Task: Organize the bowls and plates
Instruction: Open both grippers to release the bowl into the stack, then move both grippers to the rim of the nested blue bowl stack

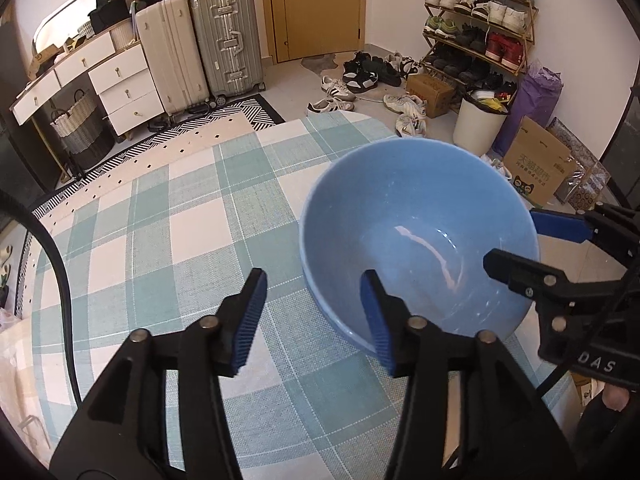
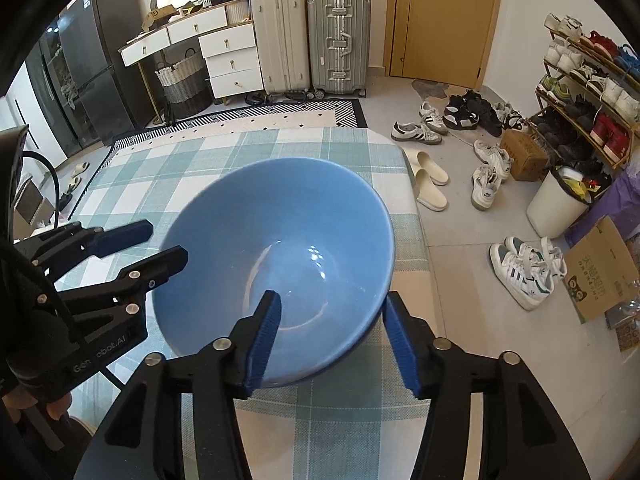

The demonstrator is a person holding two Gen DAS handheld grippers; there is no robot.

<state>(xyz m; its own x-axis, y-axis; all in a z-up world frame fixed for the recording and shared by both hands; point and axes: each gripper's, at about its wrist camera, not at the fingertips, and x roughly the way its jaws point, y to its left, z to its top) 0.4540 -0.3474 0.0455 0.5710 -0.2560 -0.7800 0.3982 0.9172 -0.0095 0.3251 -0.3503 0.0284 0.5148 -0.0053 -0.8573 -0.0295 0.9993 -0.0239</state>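
Note:
A single blue bowl [image 1: 416, 216] [image 2: 280, 220] sits on the table, which is covered with a green-and-white checked cloth [image 1: 160, 220] [image 2: 160, 176]. My left gripper [image 1: 314, 320] [image 2: 164, 242] straddles the bowl's left rim, one finger inside and one outside, with a gap on both sides. My right gripper [image 2: 332, 336] [image 1: 512, 238] straddles the near right rim the same way, its pads off the wall. Both stand open. The bowl is empty.
The table's right edge [image 2: 416, 208] runs close to the bowl, with tiled floor and scattered shoes [image 2: 524, 268] beyond. A white bin [image 2: 556, 204], a shoe rack [image 2: 592, 92], cardboard boxes, suitcases [image 2: 312, 32] and a drawer unit line the room.

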